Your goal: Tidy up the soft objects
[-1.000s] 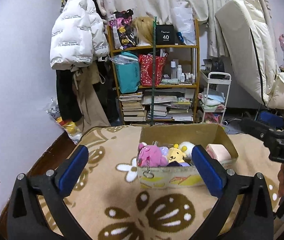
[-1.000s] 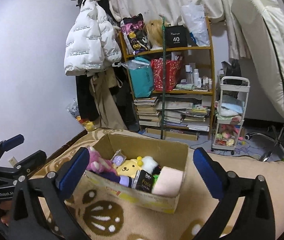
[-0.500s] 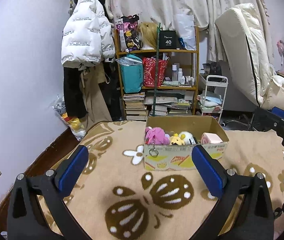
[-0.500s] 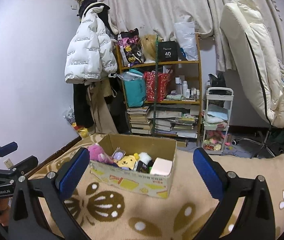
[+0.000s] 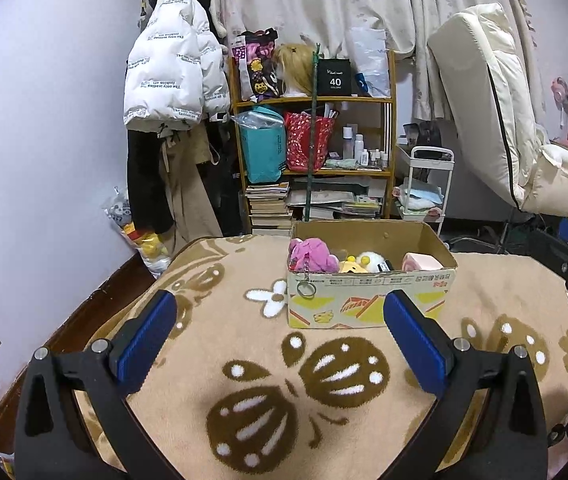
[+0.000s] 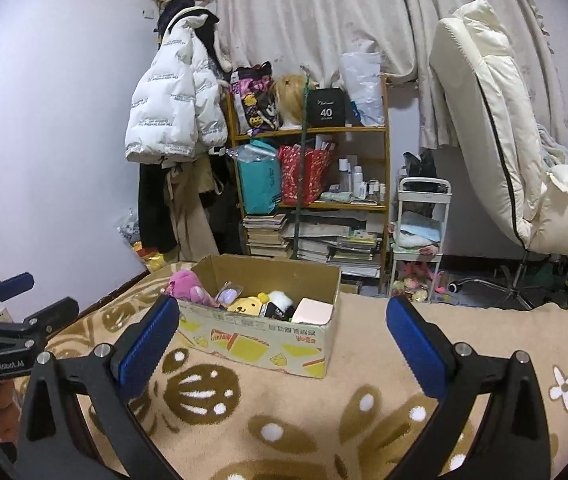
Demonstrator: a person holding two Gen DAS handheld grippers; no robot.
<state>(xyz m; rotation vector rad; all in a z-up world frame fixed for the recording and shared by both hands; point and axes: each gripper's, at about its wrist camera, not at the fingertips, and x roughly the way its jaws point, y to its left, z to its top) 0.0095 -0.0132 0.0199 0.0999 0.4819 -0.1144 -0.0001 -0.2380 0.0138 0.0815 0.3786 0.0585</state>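
A cardboard box (image 5: 368, 298) stands on a beige blanket with brown patterns (image 5: 268, 396). It holds a pink plush (image 5: 310, 254), a yellow plush (image 5: 352, 266), a white fluffy toy (image 5: 370, 259) and a pink soft block (image 5: 420, 261). The box also shows in the right wrist view (image 6: 260, 334), with the pink plush (image 6: 186, 284) and the pink block (image 6: 316, 311). My left gripper (image 5: 280, 336) is open and empty, well short of the box. My right gripper (image 6: 282, 334) is open and empty, back from the box.
Behind the bed stand a cluttered wooden shelf (image 5: 316, 152), a white trolley (image 5: 424, 192), hanging coats (image 5: 176, 80) and a cream chair (image 5: 496, 120). The left gripper shows at the left edge of the right wrist view (image 6: 8, 328).
Both grippers have pulled back and away from the box, which now looks smaller and farther. Both stay open and empty.
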